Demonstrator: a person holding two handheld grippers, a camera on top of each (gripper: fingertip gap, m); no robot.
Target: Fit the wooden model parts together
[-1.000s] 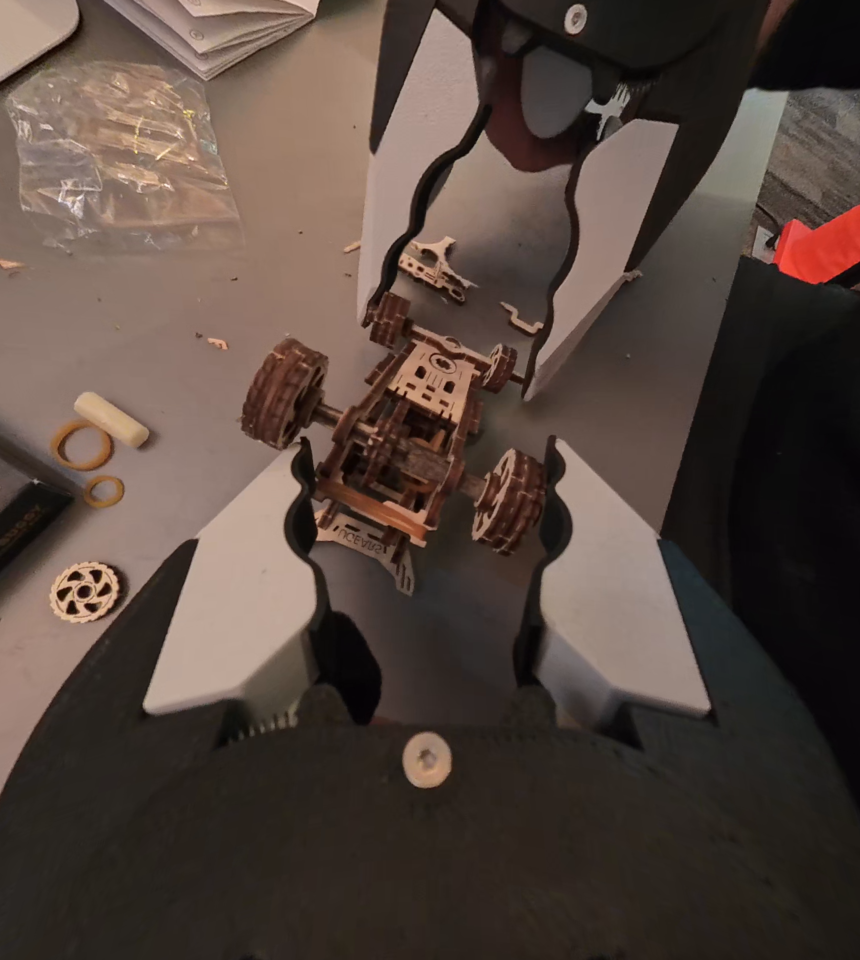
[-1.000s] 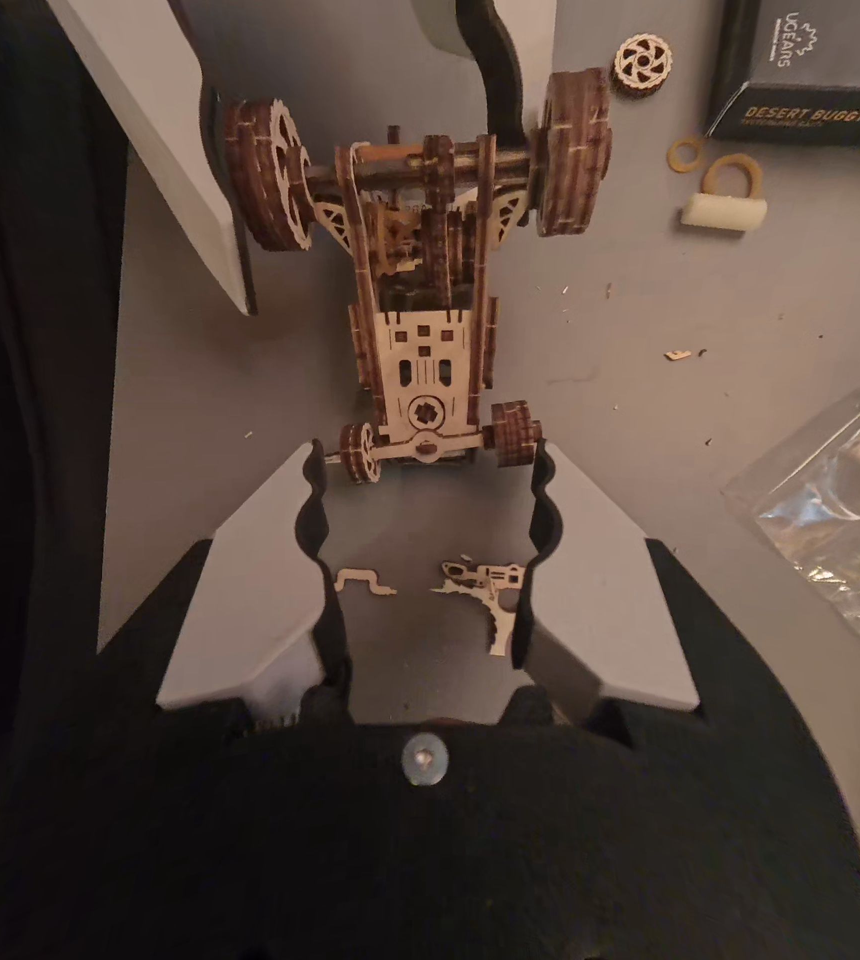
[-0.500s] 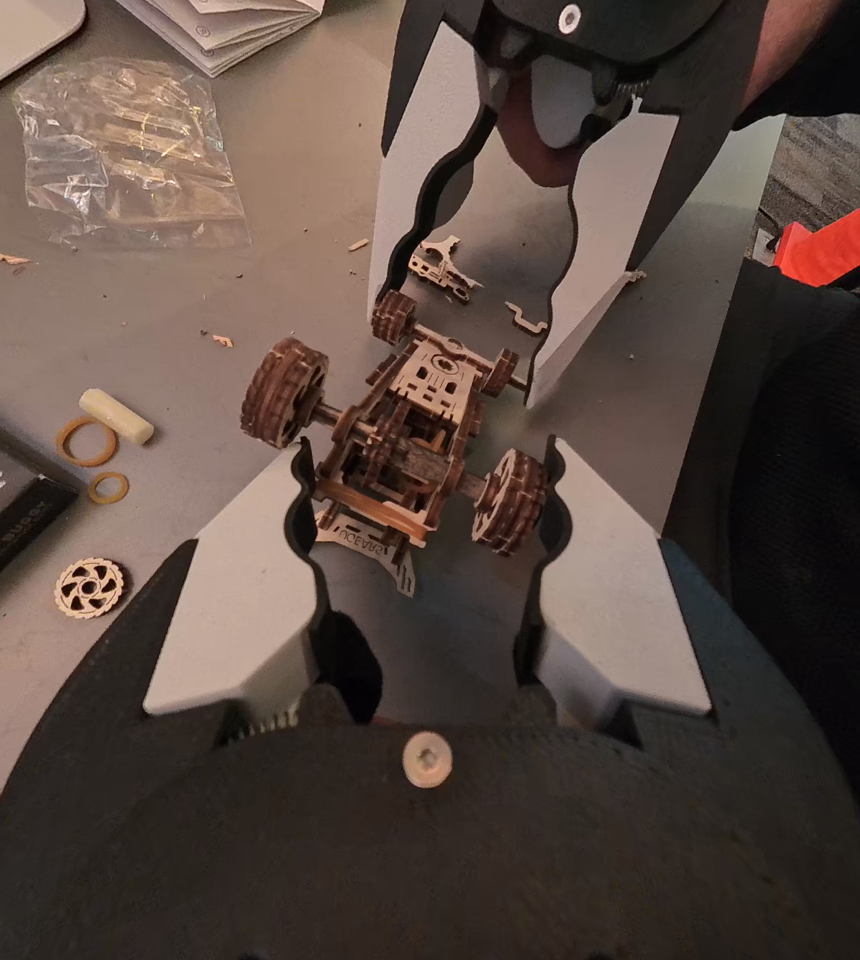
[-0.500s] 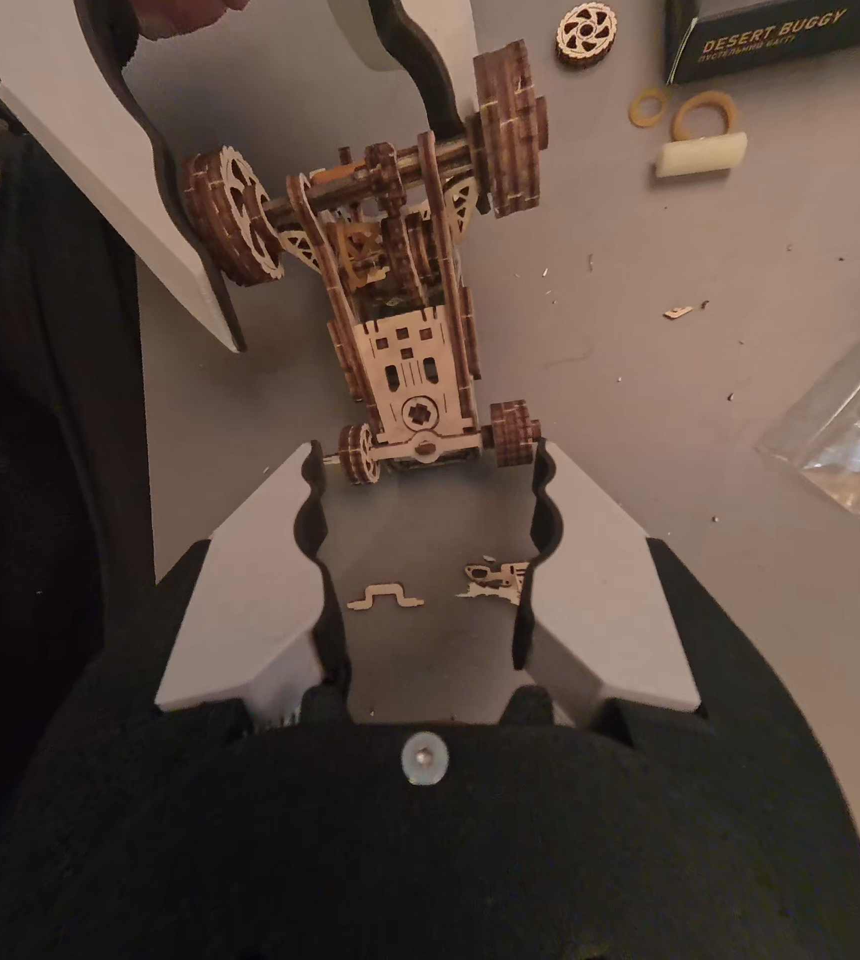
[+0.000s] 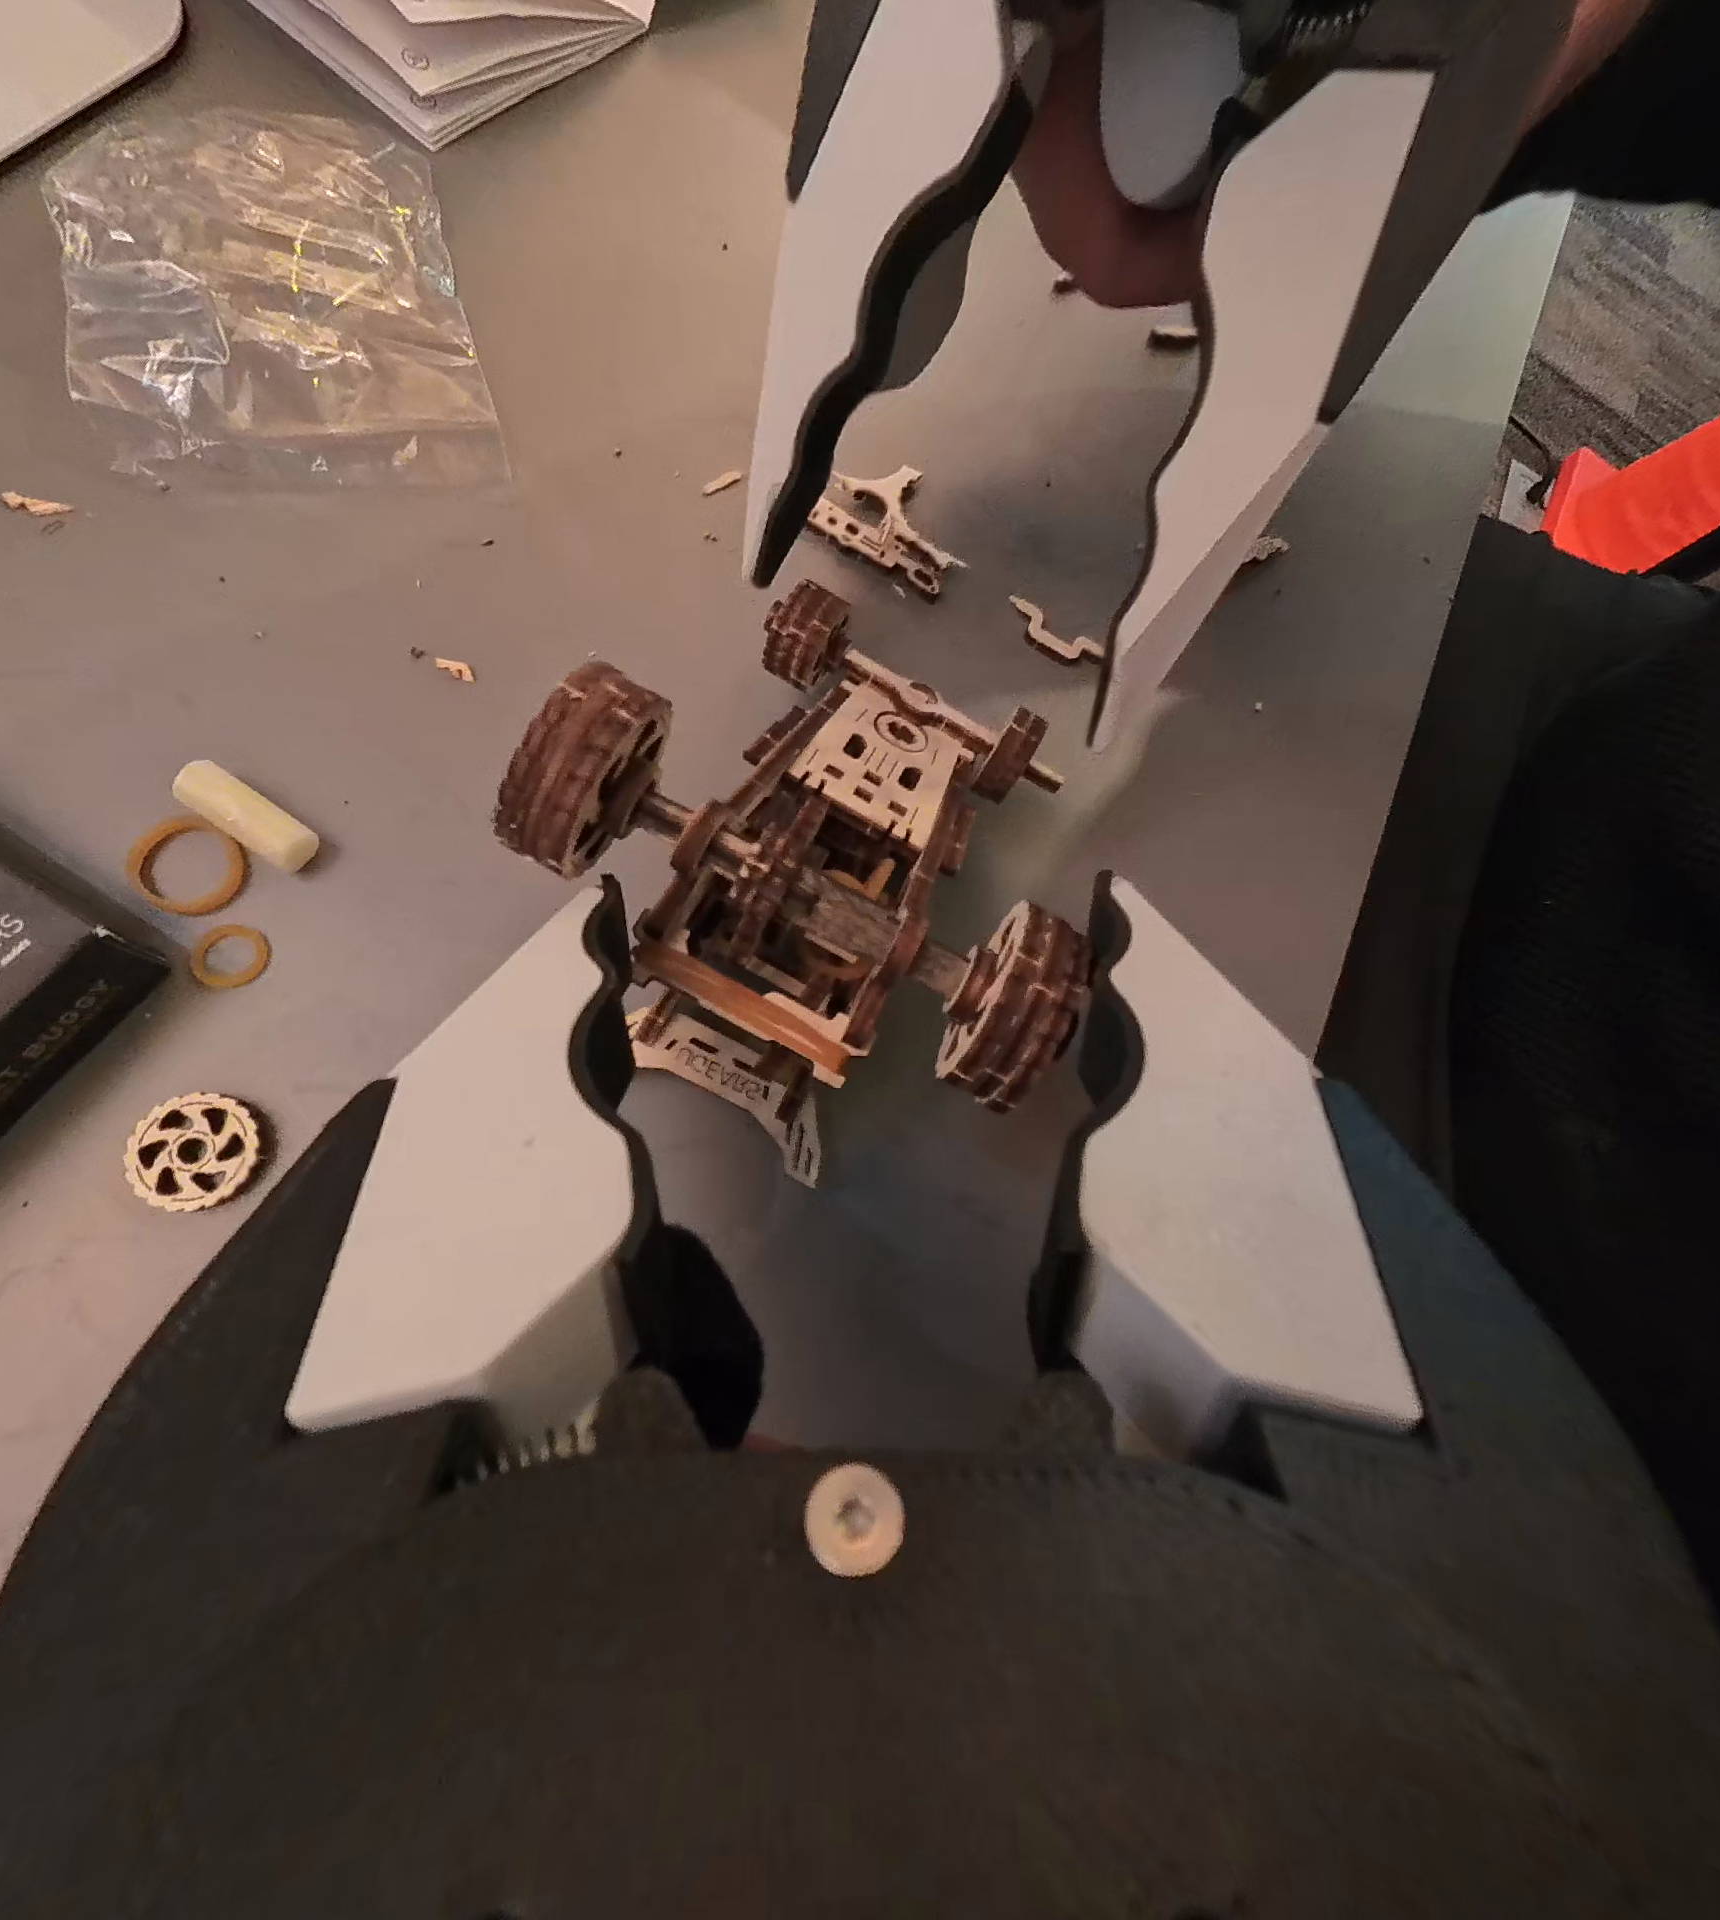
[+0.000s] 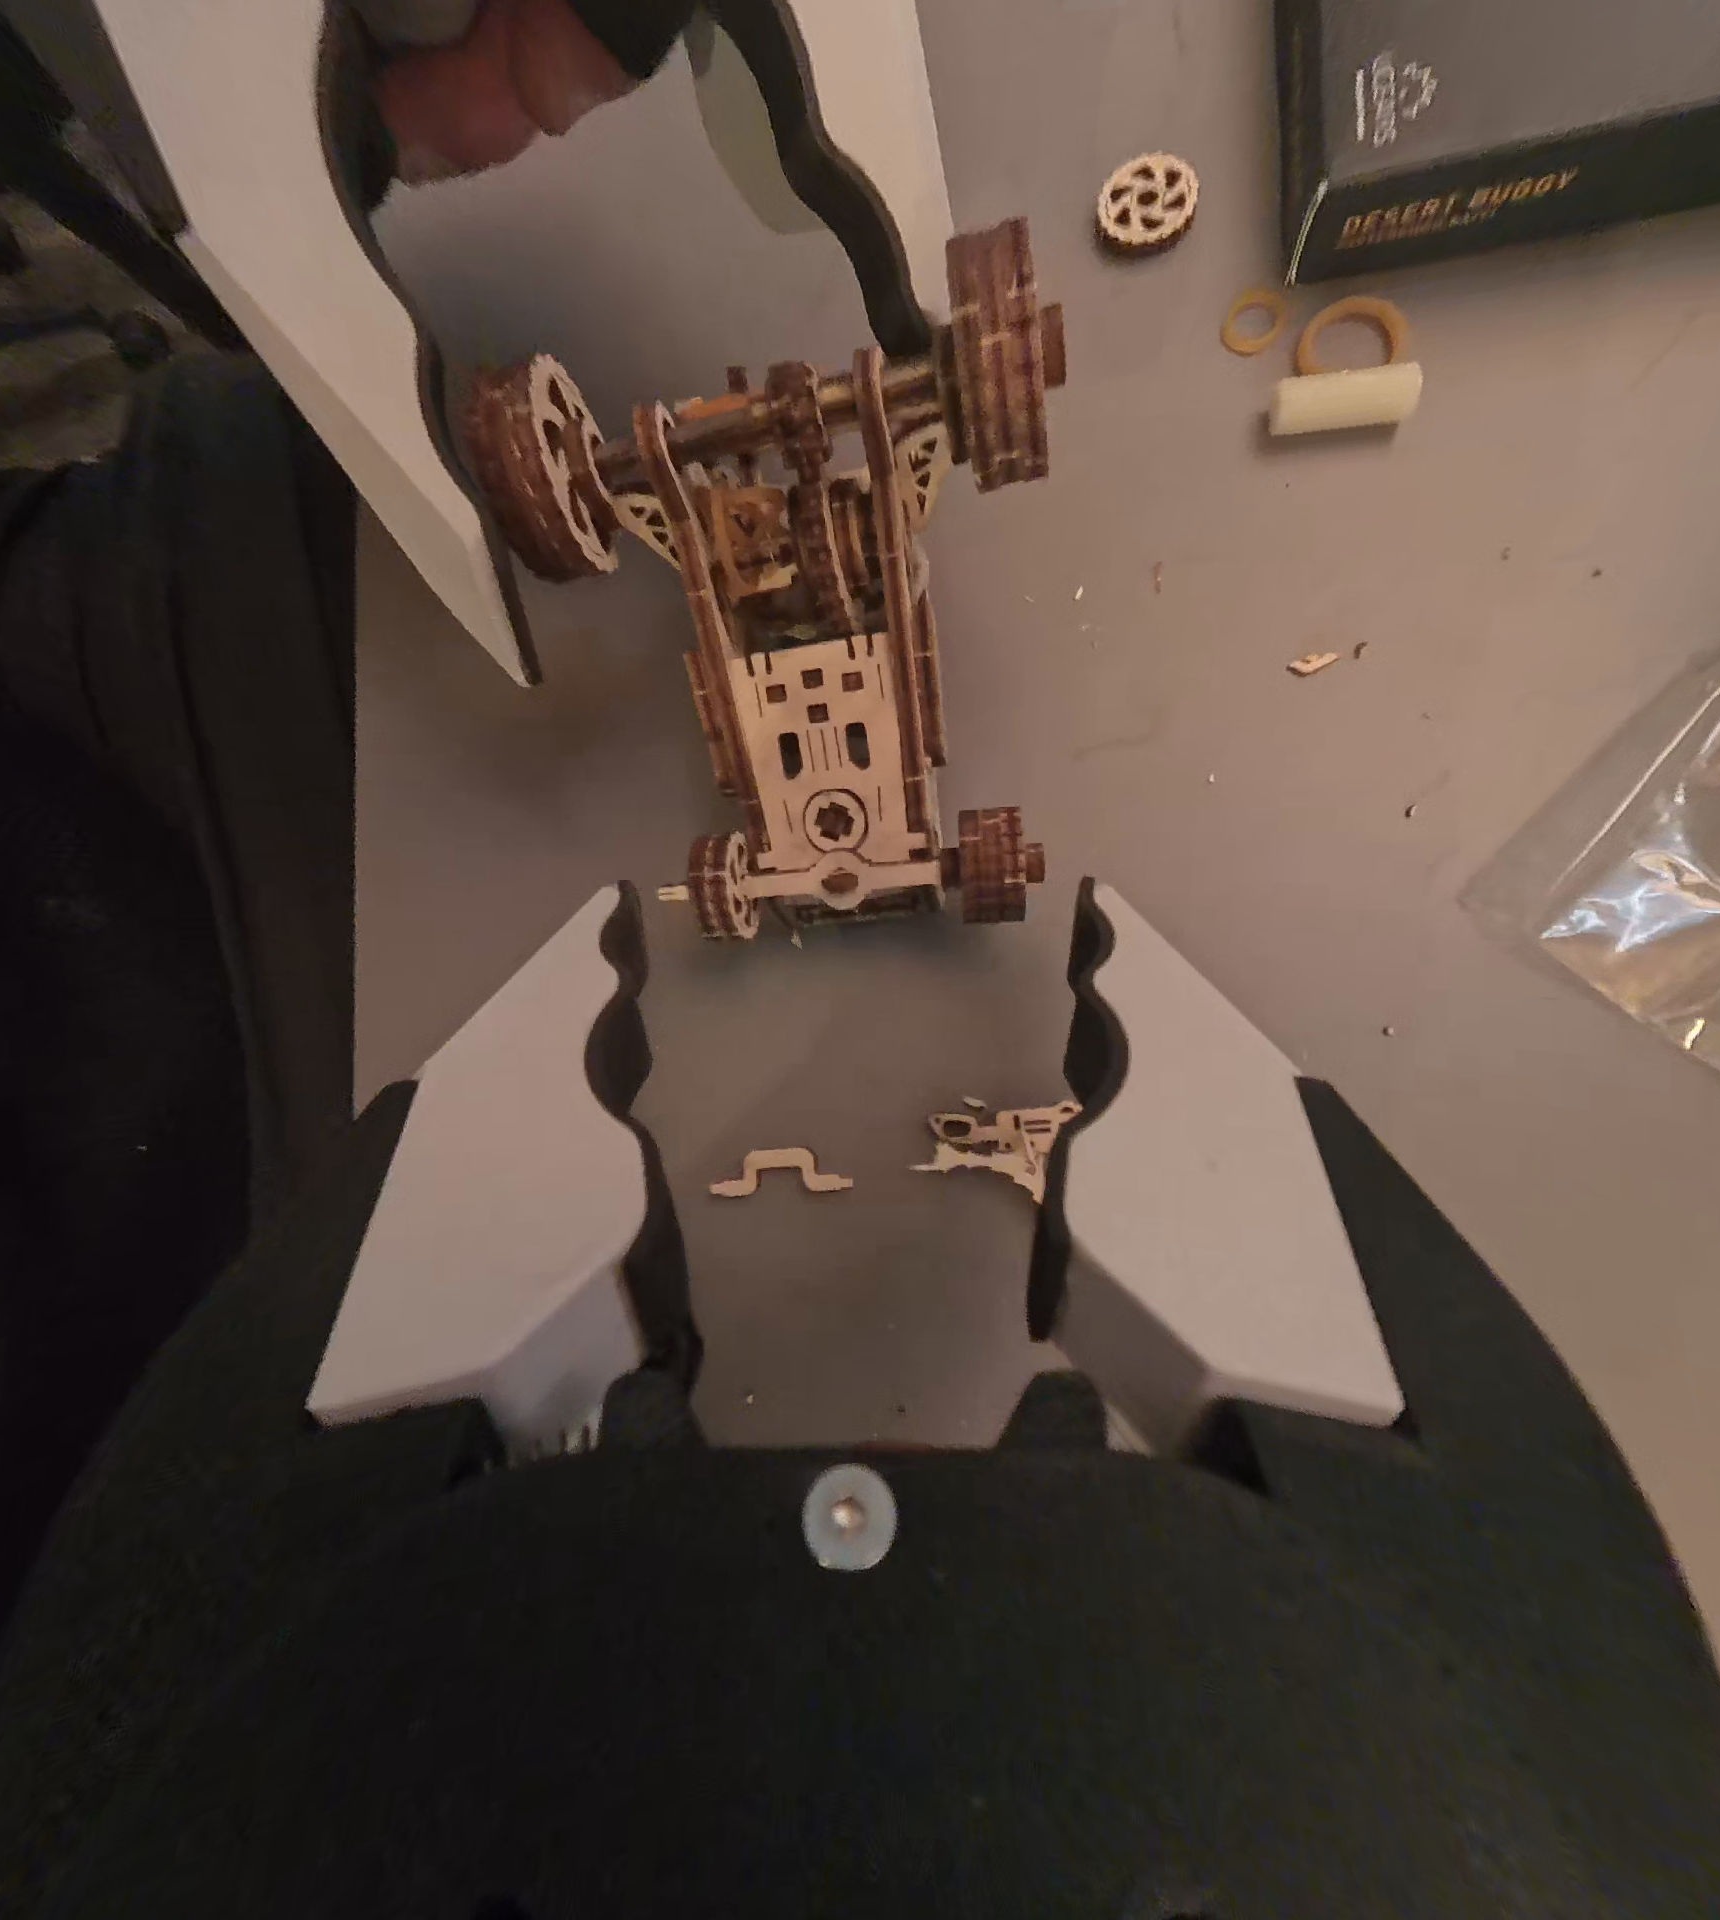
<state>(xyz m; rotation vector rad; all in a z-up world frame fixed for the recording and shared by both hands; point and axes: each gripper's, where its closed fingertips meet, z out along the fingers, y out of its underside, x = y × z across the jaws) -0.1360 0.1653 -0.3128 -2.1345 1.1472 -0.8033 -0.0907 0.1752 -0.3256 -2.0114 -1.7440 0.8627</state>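
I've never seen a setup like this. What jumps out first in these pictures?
A small wooden buggy model stands mid-table, with an open hand-held gripper at each end: the left hand-held gripper by its big rear wheels, the right hand-held gripper by the small front wheels. Two loose wooden parts lie between the right one's fingers, and a clear plastic bag lies farther off.

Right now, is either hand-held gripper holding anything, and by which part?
Nothing is clamped. The left hand-held gripper stands open around the wooden buggy's rear; the right hand-held gripper is open near its front wheels.
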